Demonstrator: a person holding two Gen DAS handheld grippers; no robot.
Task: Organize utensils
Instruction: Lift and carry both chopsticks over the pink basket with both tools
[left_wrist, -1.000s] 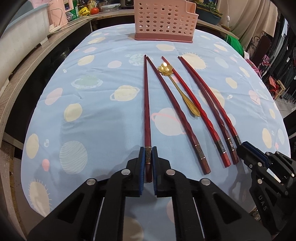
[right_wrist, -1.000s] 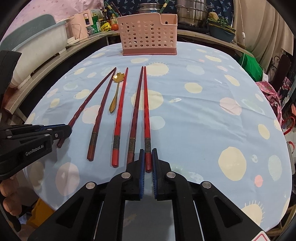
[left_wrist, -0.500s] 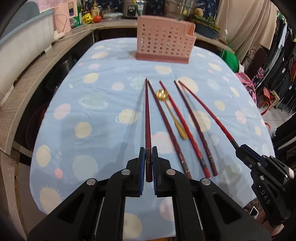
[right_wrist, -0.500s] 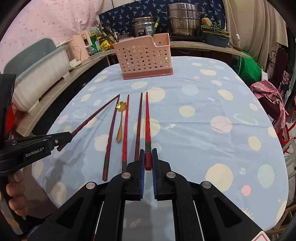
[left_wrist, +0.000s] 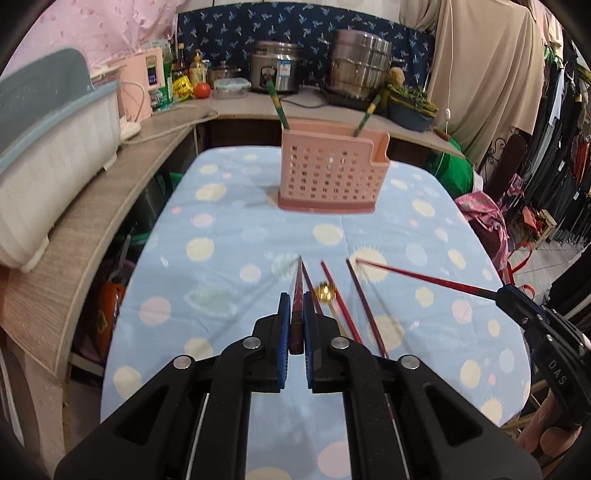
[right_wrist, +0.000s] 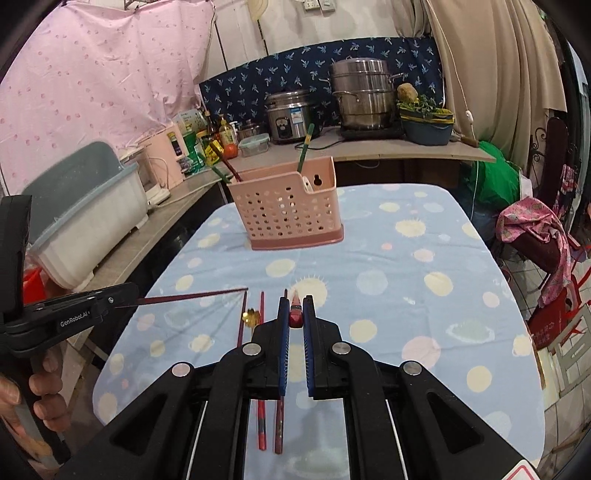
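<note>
My left gripper (left_wrist: 294, 306) is shut on a dark red chopstick (left_wrist: 297, 291), held above the table and pointing at the pink perforated utensil basket (left_wrist: 328, 177). My right gripper (right_wrist: 295, 310) is shut on a bright red chopstick (right_wrist: 296, 314), also lifted. Each held chopstick shows in the other view: the right one (left_wrist: 417, 275) and the left one (right_wrist: 192, 296). Three red chopsticks (left_wrist: 364, 306) and a gold flower-headed spoon (left_wrist: 325, 291) lie on the blue tablecloth (left_wrist: 229, 258). The basket (right_wrist: 288, 210) holds green-handled utensils.
A wooden counter (left_wrist: 74, 236) runs along the left and back with a grey-lidded white bin (left_wrist: 48, 155), pots (left_wrist: 362, 62) and bottles. Clothes and a pink bag (right_wrist: 535, 229) sit off the table's right edge.
Both grippers have lifted their chopsticks off the table and tilted up; the basket and counter now fill more of both views. The other chopsticks and spoon stay put.
</note>
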